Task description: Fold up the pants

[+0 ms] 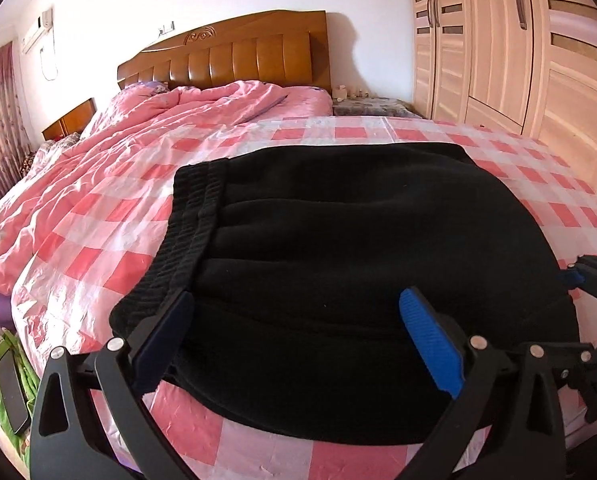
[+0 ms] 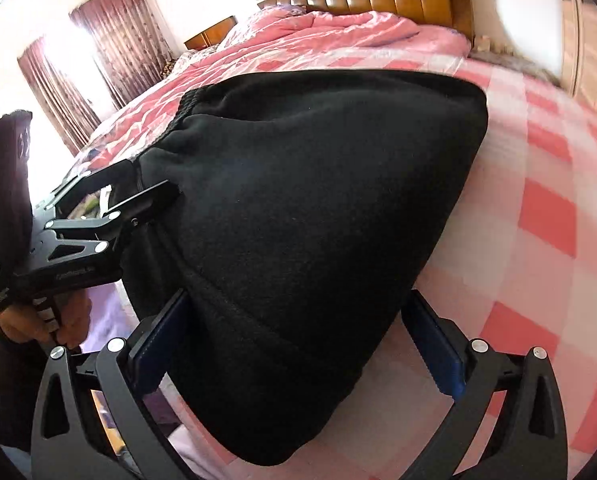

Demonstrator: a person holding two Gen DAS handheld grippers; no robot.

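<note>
Black fleece pants [image 1: 338, 248] lie folded into a thick bundle on the pink checked bed sheet [image 1: 98, 256], ribbed waistband [image 1: 186, 220] at the left. My left gripper [image 1: 298, 320] is open, its fingers wide apart over the near edge of the bundle by the waistband. My right gripper [image 2: 294, 320] is open too, its fingers either side of the bundle's near right corner. The pants [image 2: 318, 200] fill the right wrist view, where the left gripper [image 2: 154, 184] shows at the left, touching the waistband end. The right gripper [image 1: 582, 280] shows at the right edge of the left wrist view.
A rumpled pink quilt [image 1: 178, 116] covers the far half of the bed below a wooden headboard [image 1: 238, 56]. A pale wardrobe [image 1: 518, 48] stands at the right. Curtains [image 2: 110, 40] hang at the left. The bed's near edge drops off at the lower left [image 1: 14, 380].
</note>
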